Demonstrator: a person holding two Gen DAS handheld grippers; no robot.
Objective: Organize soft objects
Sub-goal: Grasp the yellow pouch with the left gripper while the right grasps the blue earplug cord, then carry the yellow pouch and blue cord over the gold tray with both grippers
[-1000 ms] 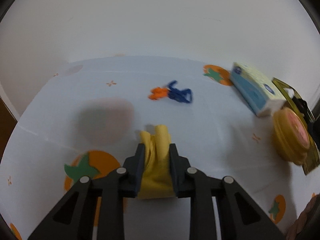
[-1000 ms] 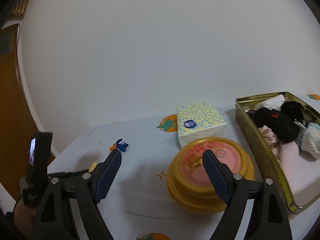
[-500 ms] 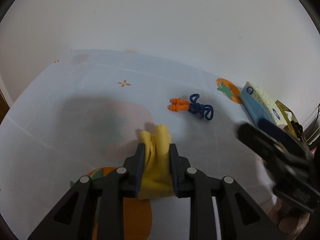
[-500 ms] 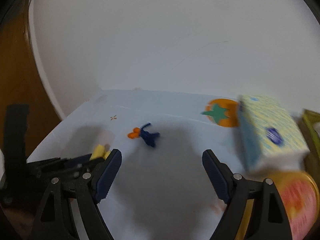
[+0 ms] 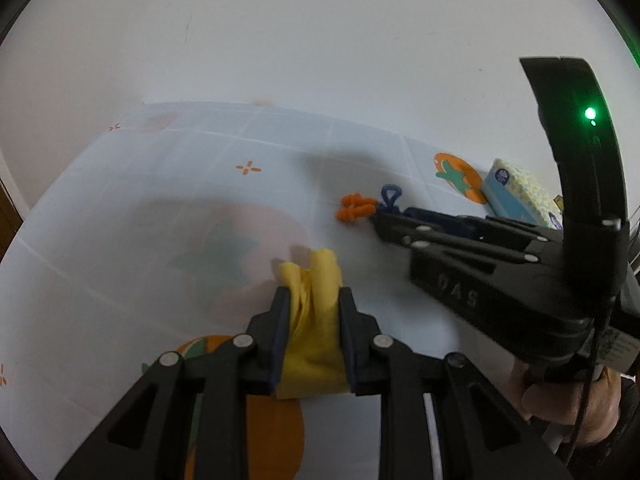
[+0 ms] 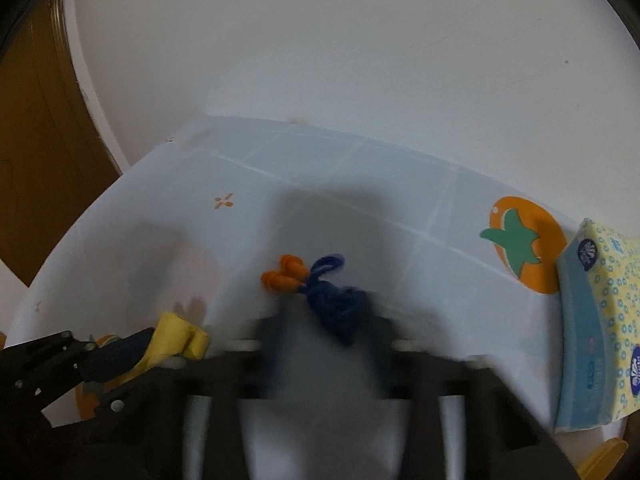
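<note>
A pair of orange earplugs on a bunched blue cord lies mid-table. My right gripper reaches in from the right and its jaws are closing, blurred, with the cord bundle between them and the plugs sticking out to the left. My left gripper is shut on a folded yellow cloth, held low over the tablecloth, left of and nearer than the earplugs.
A white tablecloth with orange fruit prints covers the table against a white wall. A yellow-and-blue tissue pack lies at the right, with the edge of a yellow lid below it. A hand holds the right gripper.
The right gripper swung left from the yellow tin and box to the earplugs, dropped, and its wide-open jaws came together around the blue cord. The left gripper kept its hold on the yellow cloth.
</note>
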